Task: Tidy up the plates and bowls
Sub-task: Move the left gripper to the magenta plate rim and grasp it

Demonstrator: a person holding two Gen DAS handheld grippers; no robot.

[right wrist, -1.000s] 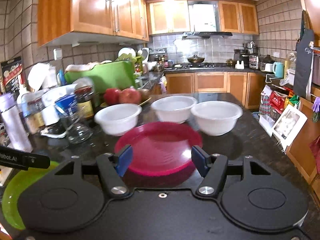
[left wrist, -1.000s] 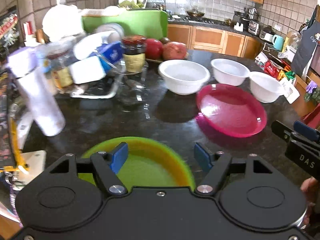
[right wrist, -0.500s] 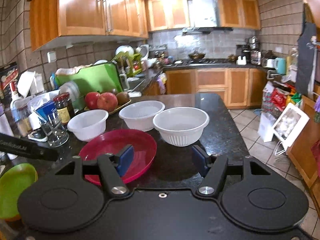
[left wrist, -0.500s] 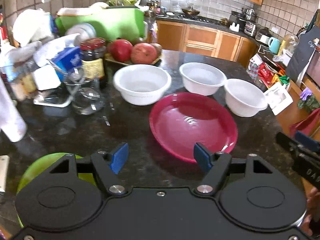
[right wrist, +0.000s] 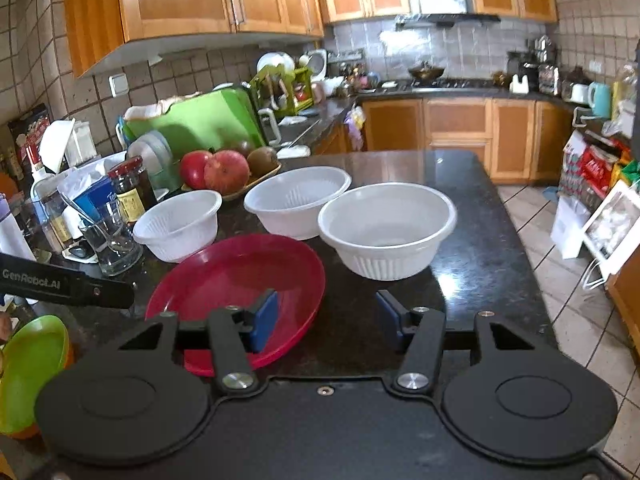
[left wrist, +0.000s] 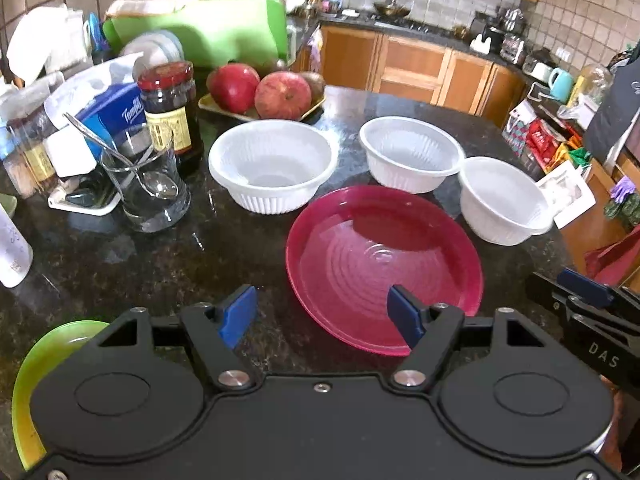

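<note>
1. The red plate (left wrist: pixel 384 268) lies flat on the dark countertop (left wrist: pixel 160 264), near the front edge, with nothing on it. It looks like the base for a stack of plates.
2. Three white bowls stand upright and empty in a loose arc behind the plate: the left bowl (left wrist: pixel 272 164), the middle bowl (left wrist: pixel 410 152) and the right bowl (left wrist: pixel 504 200). They stand apart from one another, so each rim is free to be taken, and their matching ribbed shape should let them nest.
3. A green plate (left wrist: pixel 44 364) sits at the near left corner, well apart from the red one. By my reading it is the piece that belongs with the red plate.
4. The left gripper (left wrist: pixel 322 314) hangs over the counter with its tongs wide apart and nothing between them; its right blue pad overlaps the red plate's near rim in view, but I cannot tell whether it touches.
5. The right gripper (right wrist: pixel 326 322) points toward the right bowl; its tongs are closing, with only bare counter between them.
6. Jars, a glass (left wrist: pixel 146 184) with a spoon, and a fruit dish (left wrist: pixel 260 110) crowd the back left, which leaves the plates and bowls the open front area.
</note>
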